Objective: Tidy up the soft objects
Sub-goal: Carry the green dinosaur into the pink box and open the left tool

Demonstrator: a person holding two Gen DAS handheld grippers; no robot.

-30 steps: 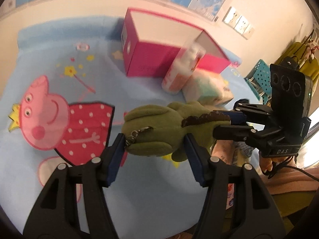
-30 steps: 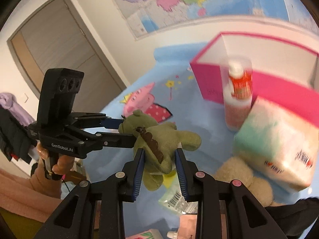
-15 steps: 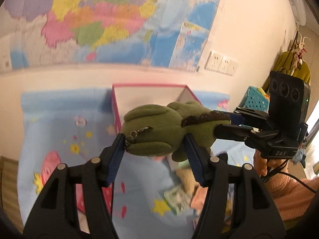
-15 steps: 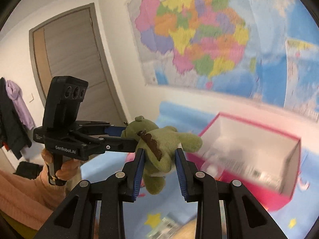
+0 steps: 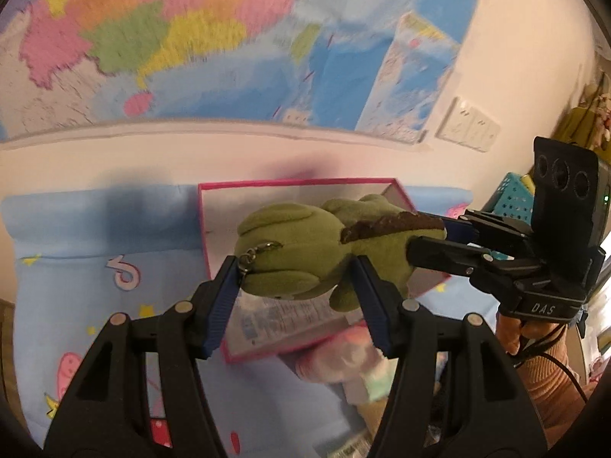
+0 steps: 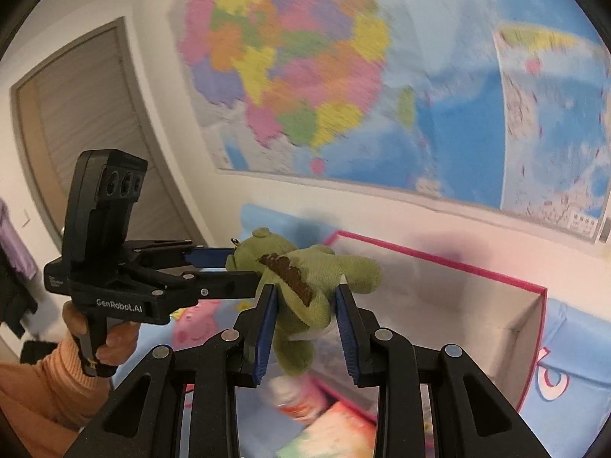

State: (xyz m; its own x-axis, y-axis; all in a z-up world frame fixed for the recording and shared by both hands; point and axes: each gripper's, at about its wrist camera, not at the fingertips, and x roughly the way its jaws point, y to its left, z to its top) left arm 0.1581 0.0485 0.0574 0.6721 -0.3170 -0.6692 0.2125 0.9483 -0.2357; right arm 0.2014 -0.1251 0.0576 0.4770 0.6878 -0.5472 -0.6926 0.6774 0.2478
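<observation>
A green plush dinosaur with a brown back ridge and a small key chain hangs in the air between both grippers. My left gripper is shut on its head end. My right gripper is shut on its body; it also shows in the left wrist view, coming in from the right. The toy is held over the open pink box, whose white inside shows in the right wrist view.
A blue cartoon-print cloth covers the table. A bottle with an orange label and a soft tissue pack lie blurred below the box's near side. A wall map hangs behind, and a door stands at the left.
Both grippers have lifted the dinosaur from just above the cloth and carried it forward over the pink box. The views have tilted up toward the wall map.
</observation>
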